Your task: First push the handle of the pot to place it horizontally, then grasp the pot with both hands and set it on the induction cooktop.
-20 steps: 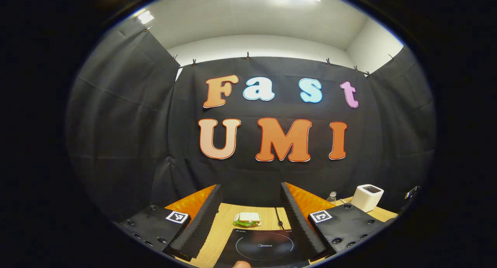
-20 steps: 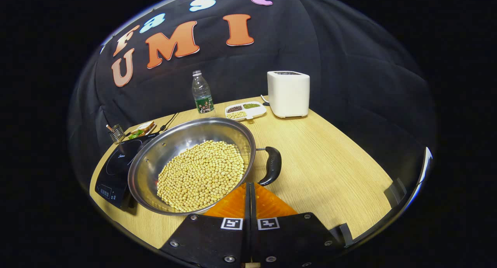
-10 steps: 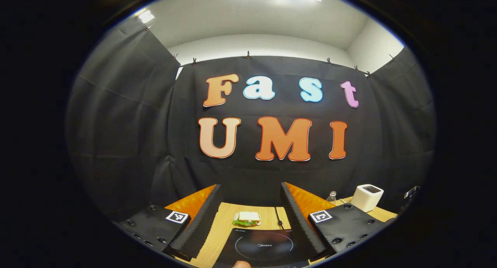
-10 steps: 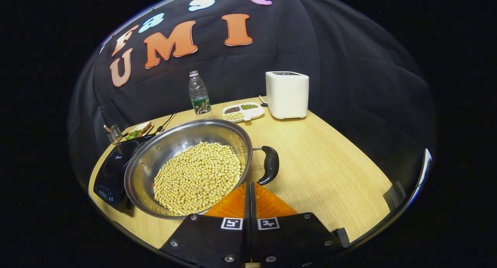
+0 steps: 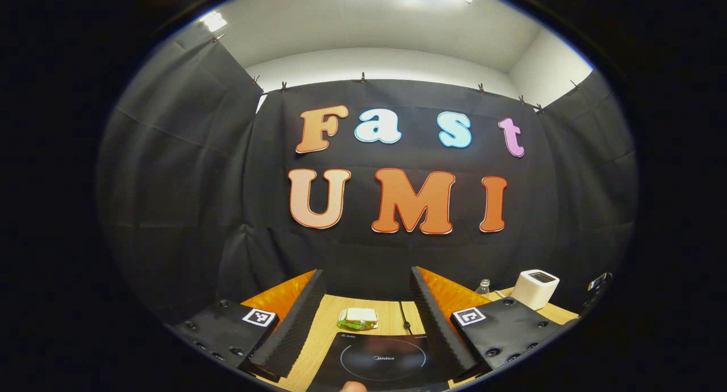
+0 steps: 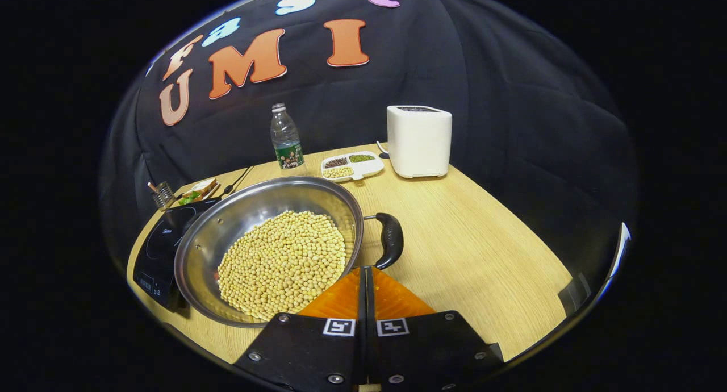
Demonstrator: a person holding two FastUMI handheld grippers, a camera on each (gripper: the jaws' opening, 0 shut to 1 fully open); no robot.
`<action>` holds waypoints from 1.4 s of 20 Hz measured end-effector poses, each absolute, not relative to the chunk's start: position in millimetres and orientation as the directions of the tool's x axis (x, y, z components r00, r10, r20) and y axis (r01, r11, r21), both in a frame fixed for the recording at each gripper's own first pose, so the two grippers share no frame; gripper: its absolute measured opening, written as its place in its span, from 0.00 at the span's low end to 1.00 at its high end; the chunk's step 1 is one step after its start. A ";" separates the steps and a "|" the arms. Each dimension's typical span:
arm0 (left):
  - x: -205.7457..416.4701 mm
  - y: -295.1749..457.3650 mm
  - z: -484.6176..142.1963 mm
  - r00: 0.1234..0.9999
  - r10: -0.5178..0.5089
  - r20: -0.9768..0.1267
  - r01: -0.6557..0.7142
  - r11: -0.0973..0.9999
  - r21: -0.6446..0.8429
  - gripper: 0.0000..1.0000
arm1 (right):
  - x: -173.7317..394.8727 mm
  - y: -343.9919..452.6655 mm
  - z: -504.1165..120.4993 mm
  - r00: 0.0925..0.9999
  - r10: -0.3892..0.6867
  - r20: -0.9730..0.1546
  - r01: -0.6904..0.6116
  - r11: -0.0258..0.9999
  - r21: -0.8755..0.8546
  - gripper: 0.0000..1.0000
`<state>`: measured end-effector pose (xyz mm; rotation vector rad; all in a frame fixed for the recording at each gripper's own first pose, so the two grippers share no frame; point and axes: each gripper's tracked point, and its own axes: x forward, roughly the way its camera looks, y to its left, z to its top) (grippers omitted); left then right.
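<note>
Pot (image 6: 227, 221) steel, wide, full of soybeans, black handle (image 6: 389, 240), right gripper (image 6: 363, 275) clenched empty, left gripper (image 5: 363, 298) released.

Steel pot of soybeans beside my cooktop

I see the pot (image 6: 267, 247) on the table, its black handle (image 6: 390, 240) pointing right, its left rim overlapping the black induction cooktop (image 6: 162, 250).

Cloth-walled booth (image 6: 511, 125) with kitchen tabletop (image 6: 483, 250)
</note>
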<state>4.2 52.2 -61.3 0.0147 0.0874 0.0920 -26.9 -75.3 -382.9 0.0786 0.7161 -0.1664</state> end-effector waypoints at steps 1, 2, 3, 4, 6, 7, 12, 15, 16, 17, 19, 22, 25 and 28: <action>4.5 51.8 -61.4 0.992 0.092 -0.087 -0.091 0.996 0.020 0.98 | -26.8 -75.6 -383.2 0.742 -0.125 -0.658 0.177 0.984 0.013 0.00; 5.5 50.6 -62.6 0.992 0.091 -0.088 -0.090 0.996 0.023 0.97 | -25.9 -76.5 -383.3 0.743 -0.125 -0.658 0.176 0.984 0.013 0.00; 6.3 50.0 -63.3 0.992 0.090 -0.090 -0.088 0.996 0.023 0.97 | -24.9 -77.3 -383.6 0.743 -0.124 -0.658 0.175 0.984 0.012 0.00; 6.0 48.9 -63.3 0.992 0.088 -0.092 -0.087 0.996 0.022 0.96 | -23.6 -78.1 -384.5 0.743 -0.124 -0.658 0.174 0.985 0.012 0.00; 7.0 47.1 -64.7 0.992 0.086 -0.094 -0.085 0.996 0.019 0.98 | -21.9 -79.0 -385.5 0.742 -0.122 -0.660 0.174 0.985 0.013 0.00; 7.8 46.1 -66.0 0.992 0.084 -0.095 -0.083 0.996 0.018 0.97 | -21.3 -79.9 -386.8 0.740 -0.121 -0.661 0.173 0.985 0.013 0.00; 9.6 45.2 -69.2 0.991 0.088 -0.102 -0.086 0.996 0.025 0.98 | -21.2 -89.5 -401.0 0.713 -0.150 -0.685 0.199 0.980 -0.007 0.00; 13.5 43.4 -69.4 0.991 0.088 -0.104 -0.086 0.996 0.020 0.98 | -15.8 -92.5 -396.3 0.724 -0.161 -0.671 0.201 0.980 -0.018 0.00; 13.8 42.0 -70.6 0.991 0.086 -0.106 -0.085 0.996 0.018 0.99 | -15.3 -92.6 -394.5 0.723 -0.160 -0.672 0.202 0.979 -0.016 0.00; 14.8 39.4 -72.5 0.991 0.083 -0.108 -0.082 0.996 0.018 0.96 | -17.2 -93.0 -396.0 0.719 -0.158 -0.677 0.200 0.980 -0.015 0.00; 17.2 36.4 -76.1 0.990 0.077 -0.116 -0.076 0.997 0.019 0.99 | -15.7 -92.9 -397.2 0.718 -0.157 -0.678 0.203 0.979 -0.012 0.00; 21.5 29.0 -82.0 0.989 0.067 -0.131 -0.065 0.998 0.018 0.98 | -13.7 -95.1 -398.7 0.714 -0.160 -0.682 0.206 0.978 -0.014 0.00; 25.8 22.4 -86.9 0.988 0.058 -0.141 -0.056 0.998 0.016 0.98 | -11.0 -99.0 -400.8 0.707 -0.168 -0.687 0.215 0.976 -0.017 0.00; 28.4 16.1 -89.9 0.988 0.048 -0.145 -0.047 0.999 0.011 0.98 | -6.7 -104.4 -402.2 0.703 -0.176 -0.689 0.230 0.973 -0.015 0.00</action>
